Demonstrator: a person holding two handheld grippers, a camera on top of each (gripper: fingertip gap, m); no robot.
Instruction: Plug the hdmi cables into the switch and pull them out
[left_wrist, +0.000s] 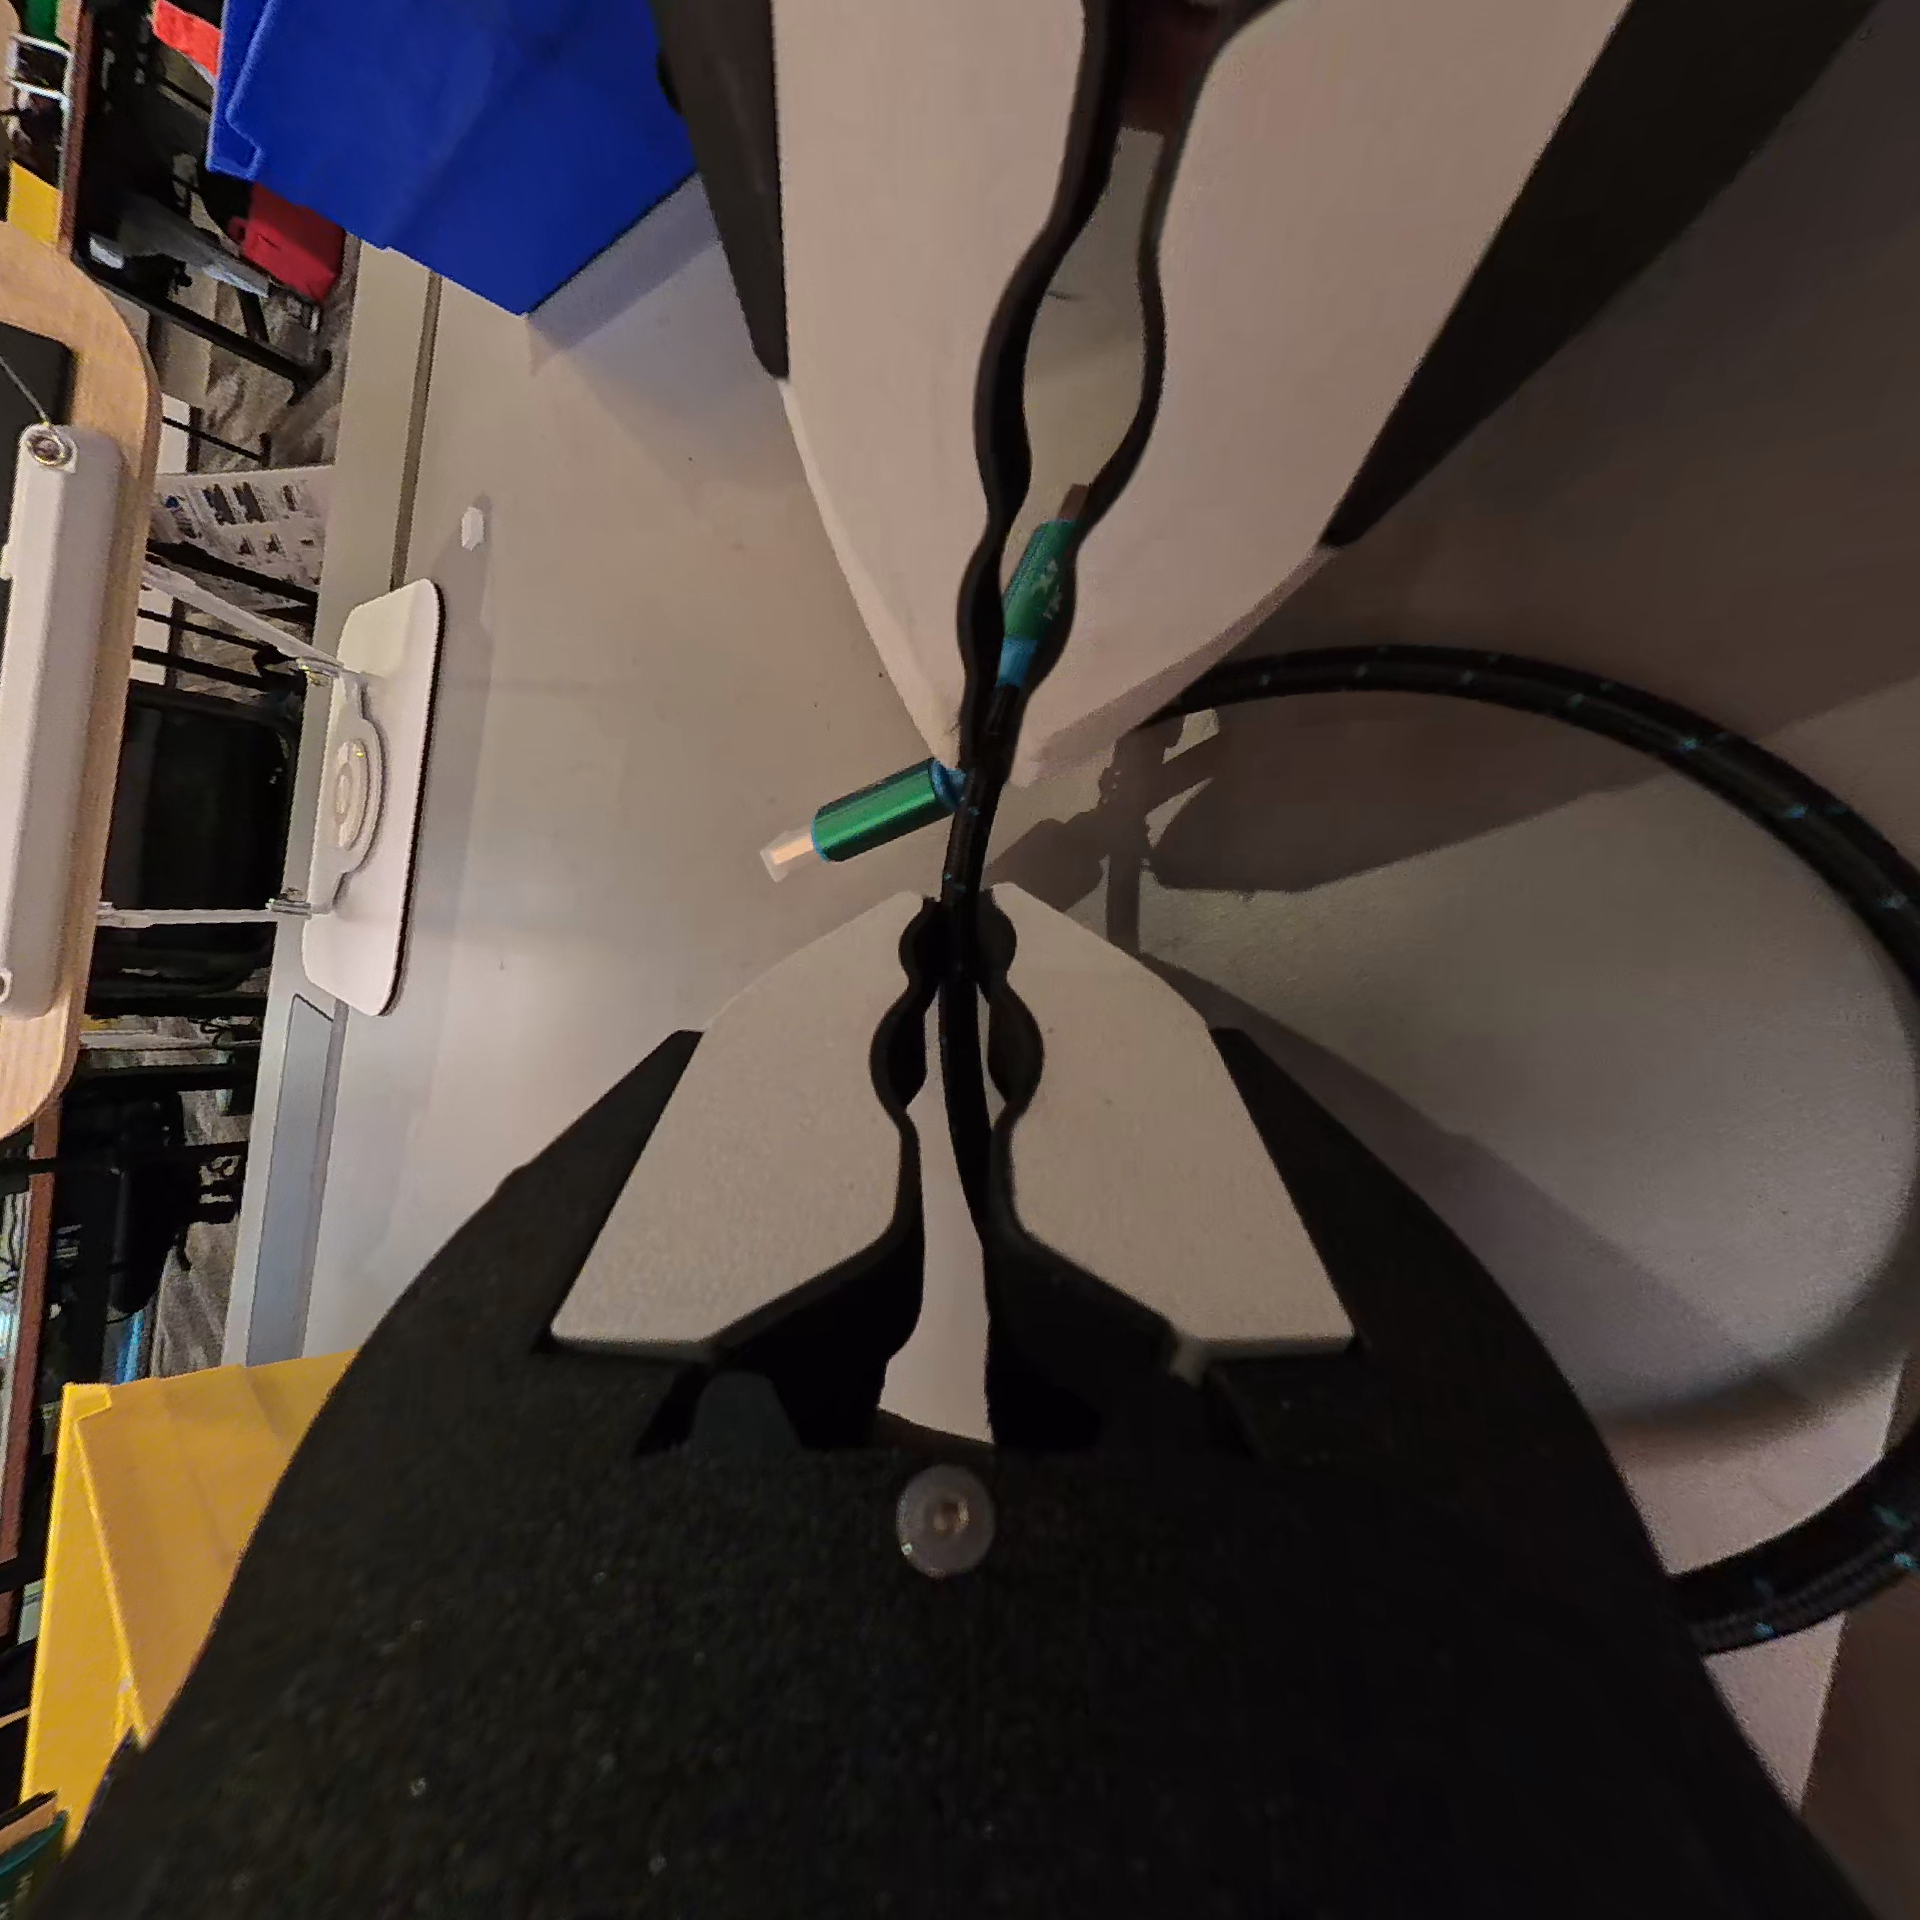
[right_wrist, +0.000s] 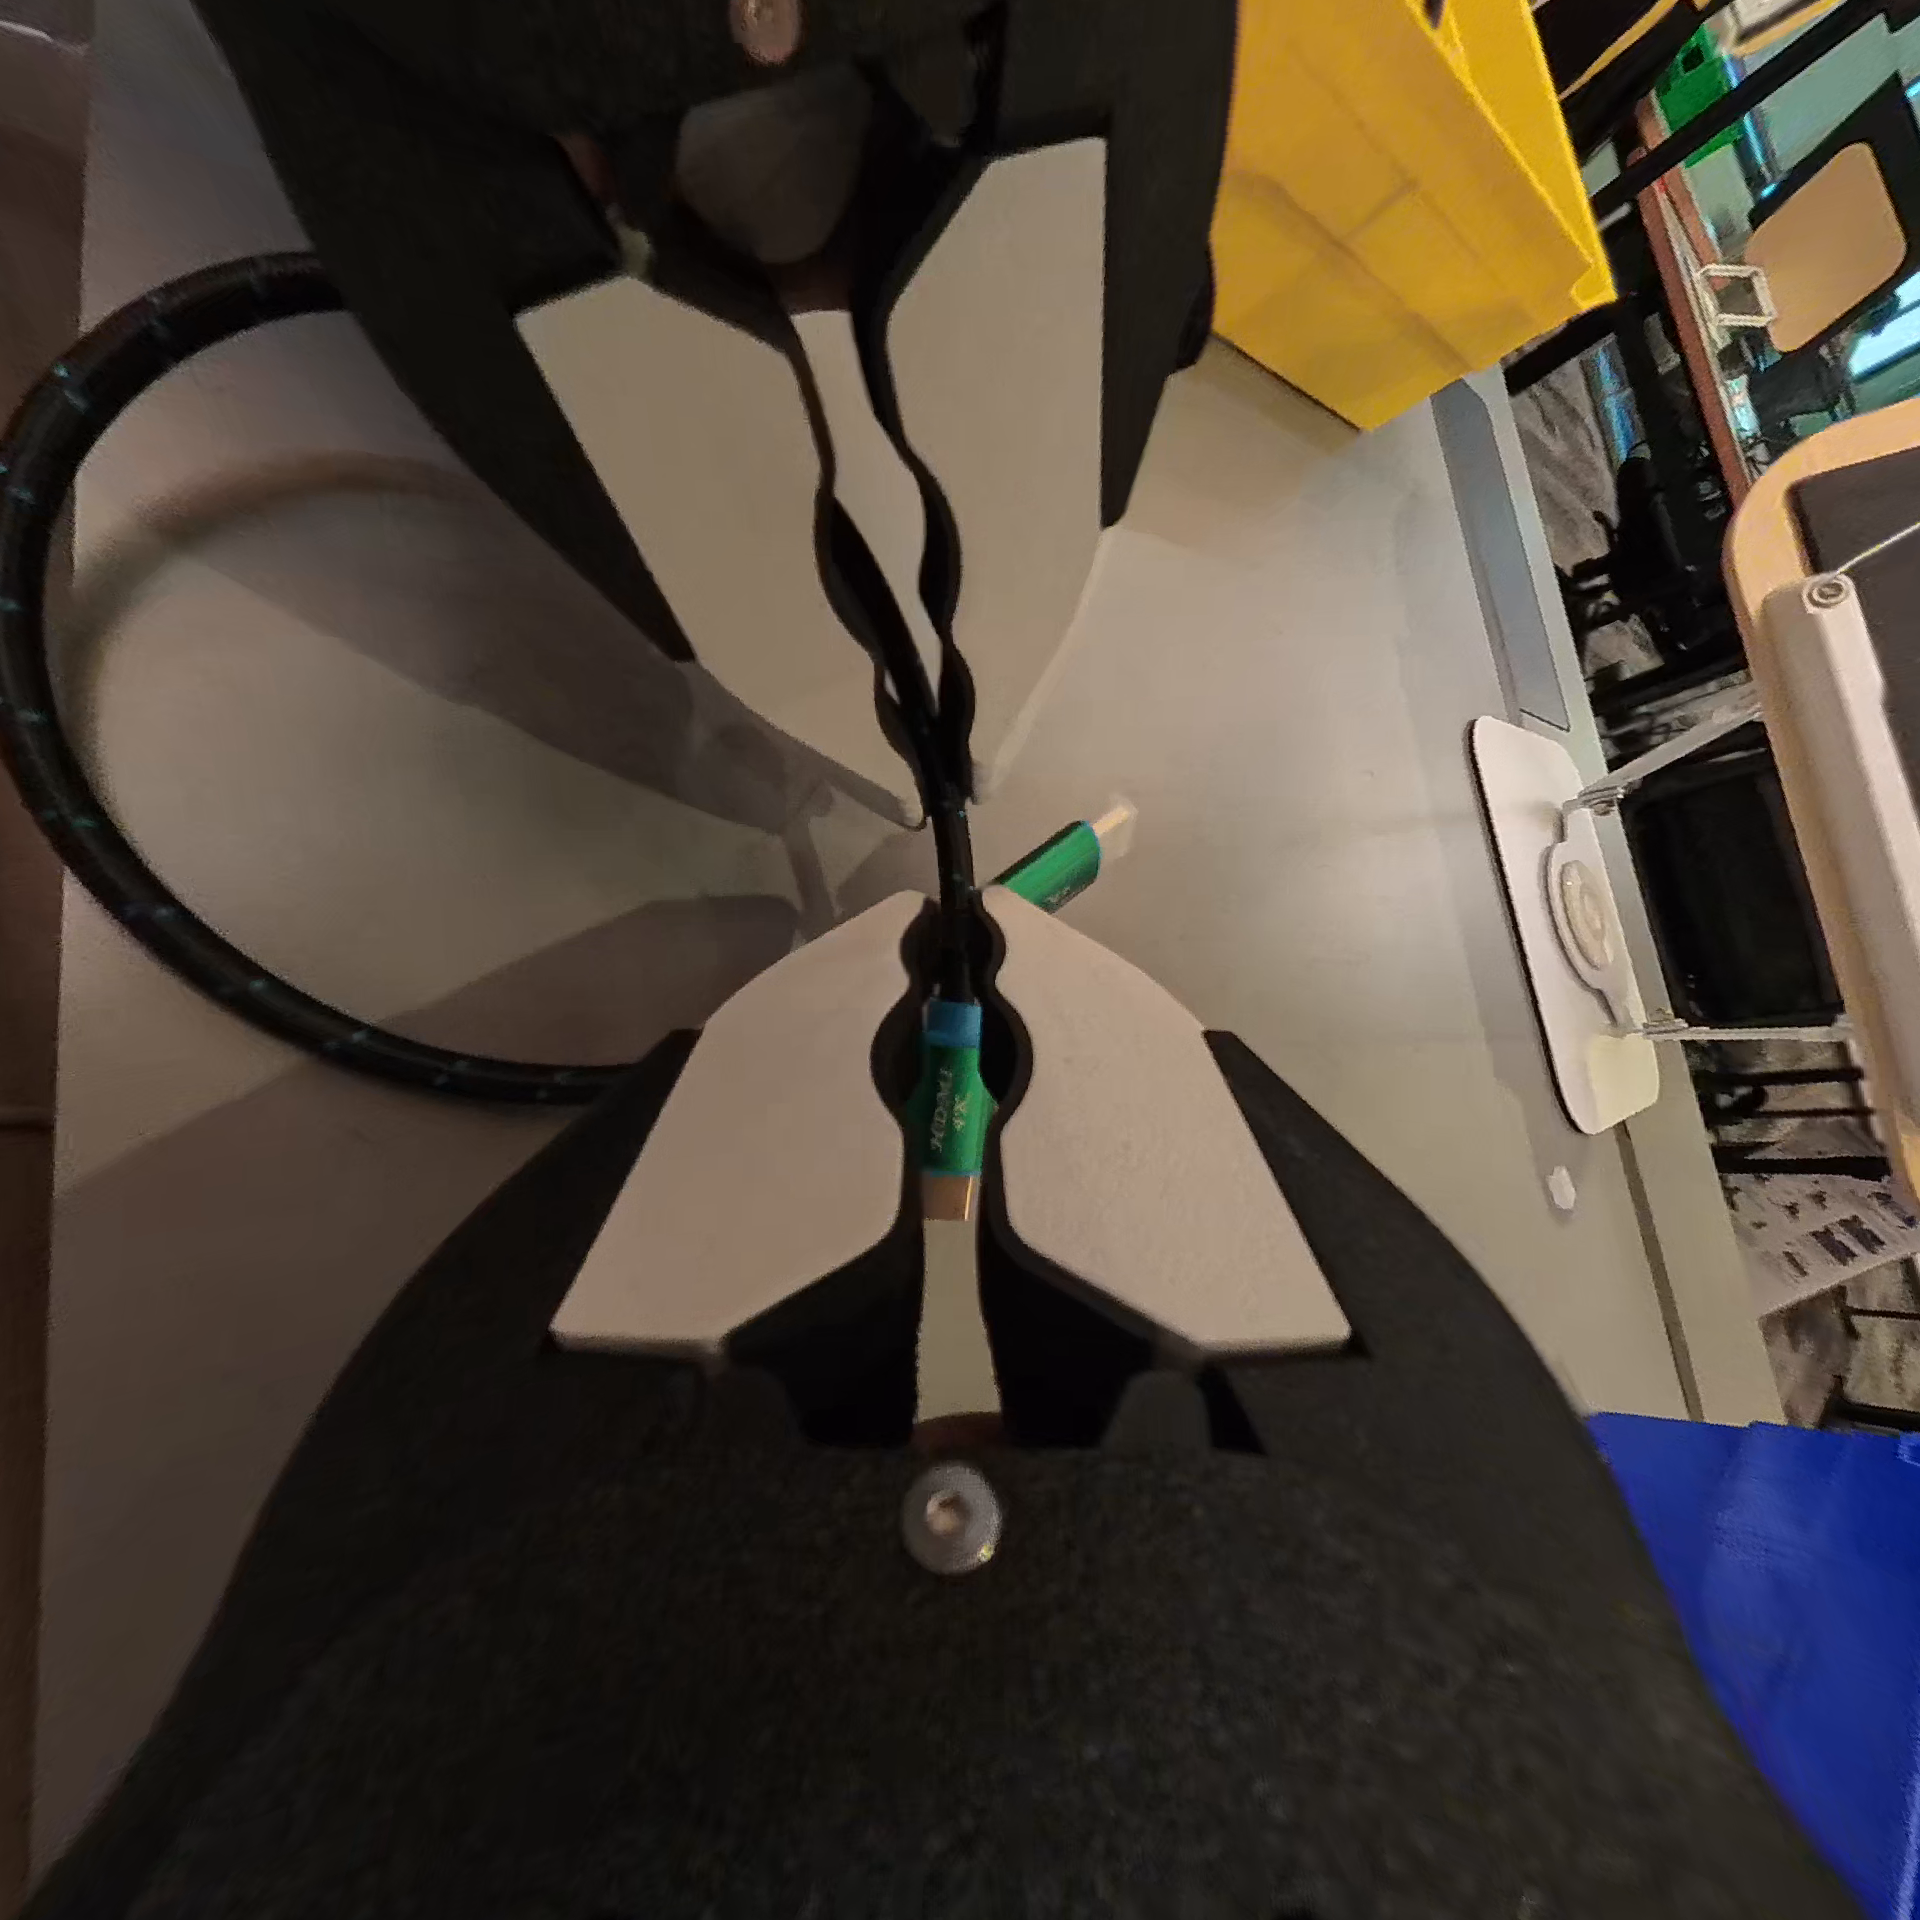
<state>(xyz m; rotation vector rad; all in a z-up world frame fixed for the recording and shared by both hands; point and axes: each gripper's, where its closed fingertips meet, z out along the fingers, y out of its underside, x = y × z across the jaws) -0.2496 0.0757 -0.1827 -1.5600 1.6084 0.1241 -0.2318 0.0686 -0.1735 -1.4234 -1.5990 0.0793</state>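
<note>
Cable (left_wrist: 1808, 831): black braided with teal flecks, looped over the desk.
Plugs (left_wrist: 883, 823): green metal, both unplugged, one (right_wrist: 951, 1117) gripped.

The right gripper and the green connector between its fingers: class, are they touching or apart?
Touching. The right wrist view shows the right gripper shut, its fingers pressed against both sides of the green connector.

The braided cable (left_wrist: 1766, 790) loop is cut off by the right edge of the left wrist view. In the right wrist view, the stretch of cable (right_wrist: 951, 862) between the two hand-held grippers is partly hidden by their pads. The blue bin (left_wrist: 447, 135) is cropped at the top edge.
</note>
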